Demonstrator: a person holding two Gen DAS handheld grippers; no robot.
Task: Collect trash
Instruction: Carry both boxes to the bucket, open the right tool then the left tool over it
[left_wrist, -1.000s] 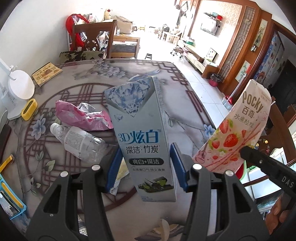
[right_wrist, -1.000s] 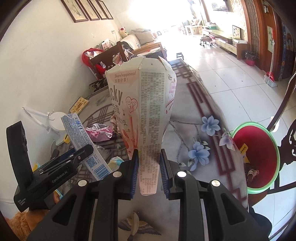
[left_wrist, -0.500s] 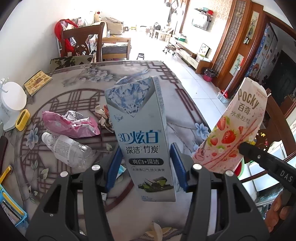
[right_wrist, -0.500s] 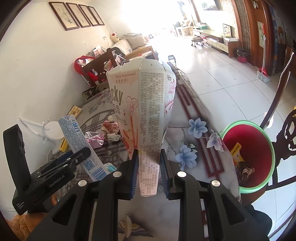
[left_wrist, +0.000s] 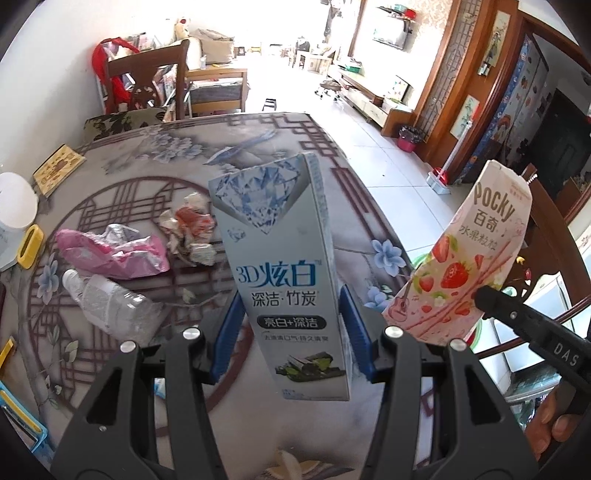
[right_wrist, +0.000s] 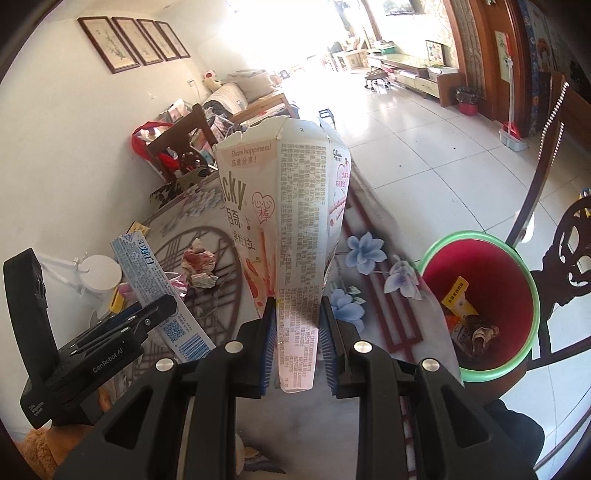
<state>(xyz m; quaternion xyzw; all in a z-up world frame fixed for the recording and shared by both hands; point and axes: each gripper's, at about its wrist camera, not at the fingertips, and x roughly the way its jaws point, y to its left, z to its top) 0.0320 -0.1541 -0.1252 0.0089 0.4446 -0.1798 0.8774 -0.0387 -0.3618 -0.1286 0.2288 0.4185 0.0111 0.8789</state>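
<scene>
While the left tool (left_wrist: 291, 325) clamps the toothpaste box (left_wrist: 284, 273), the right tool (right_wrist: 297, 343) clamps the Pocky box (right_wrist: 291, 229); both lifted.

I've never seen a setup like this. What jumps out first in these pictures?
Two cartons held up above a flower-patterned table: the left claw pinches a blue-and-white toothpaste box, and the right claw squeezes a pink Pocky box flat at its base. Beside the table's edge stands a red bin with a green rim, wrappers already inside.

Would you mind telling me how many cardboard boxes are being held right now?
2: the toothpaste box in the left gripper, the Pocky box in the right gripper.
</scene>
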